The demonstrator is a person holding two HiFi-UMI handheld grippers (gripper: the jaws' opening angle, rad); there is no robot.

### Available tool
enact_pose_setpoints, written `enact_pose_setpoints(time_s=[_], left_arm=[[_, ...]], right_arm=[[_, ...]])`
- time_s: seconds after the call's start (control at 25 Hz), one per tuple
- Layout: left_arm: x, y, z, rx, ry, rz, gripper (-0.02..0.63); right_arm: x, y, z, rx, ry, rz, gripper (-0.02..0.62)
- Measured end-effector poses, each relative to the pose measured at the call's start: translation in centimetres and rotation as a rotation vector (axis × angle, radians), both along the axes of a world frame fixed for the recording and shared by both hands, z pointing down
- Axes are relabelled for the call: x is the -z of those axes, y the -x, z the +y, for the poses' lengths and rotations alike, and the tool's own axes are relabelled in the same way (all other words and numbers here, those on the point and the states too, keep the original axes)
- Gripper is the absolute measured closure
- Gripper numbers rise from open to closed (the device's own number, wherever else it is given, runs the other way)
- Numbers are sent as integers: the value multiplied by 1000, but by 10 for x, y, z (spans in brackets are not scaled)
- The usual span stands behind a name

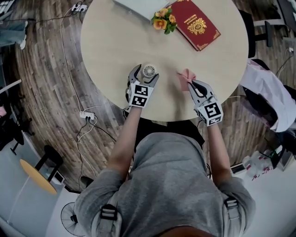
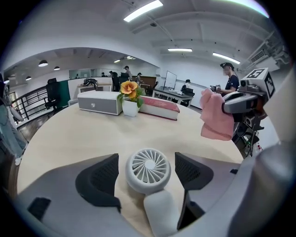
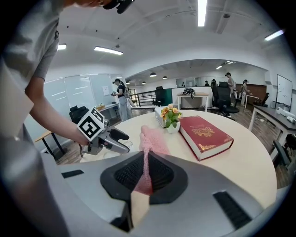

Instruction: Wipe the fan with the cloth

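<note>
A small white hand-held fan [image 1: 149, 71] lies on the round beige table [image 1: 111, 46] near its front edge. In the left gripper view the fan's round head [image 2: 148, 167] faces the camera. My left gripper [image 1: 144, 77] is open around that head, with a gap showing at each pad [image 2: 102, 176]. My right gripper [image 1: 192, 84] is shut on a pink cloth [image 1: 186, 77], held just above the table to the right of the fan. The cloth [image 3: 150, 144] rises from between the right pads, and in the left gripper view it [image 2: 216, 118] hangs at the right.
A red book [image 1: 195, 23], a small pot of orange flowers [image 1: 164, 19] and a grey box [image 1: 138, 5] sit at the table's far side. Power strips and cables [image 1: 87, 115] lie on the floor at the left. A chair with a white garment [image 1: 268, 92] stands at the right.
</note>
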State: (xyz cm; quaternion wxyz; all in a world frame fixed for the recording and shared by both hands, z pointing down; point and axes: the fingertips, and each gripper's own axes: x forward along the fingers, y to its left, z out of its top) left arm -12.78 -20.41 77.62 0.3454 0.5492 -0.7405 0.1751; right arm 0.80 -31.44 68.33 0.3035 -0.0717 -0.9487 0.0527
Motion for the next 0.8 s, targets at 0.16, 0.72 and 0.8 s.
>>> enact_pose_setpoints(time_s=[0.16, 0.72, 0.8], left_arm=[[-10, -3, -4, -2, 43, -17, 227], [-36, -1, -11, 5, 96, 2, 225], [-36, -1, -11, 2, 97, 0, 225]], right_arm=[[-3, -2, -4, 10, -2, 4, 566], [-8, -11, -20, -19, 1, 14, 566], [-6, -10, -20, -18, -2, 11, 566]])
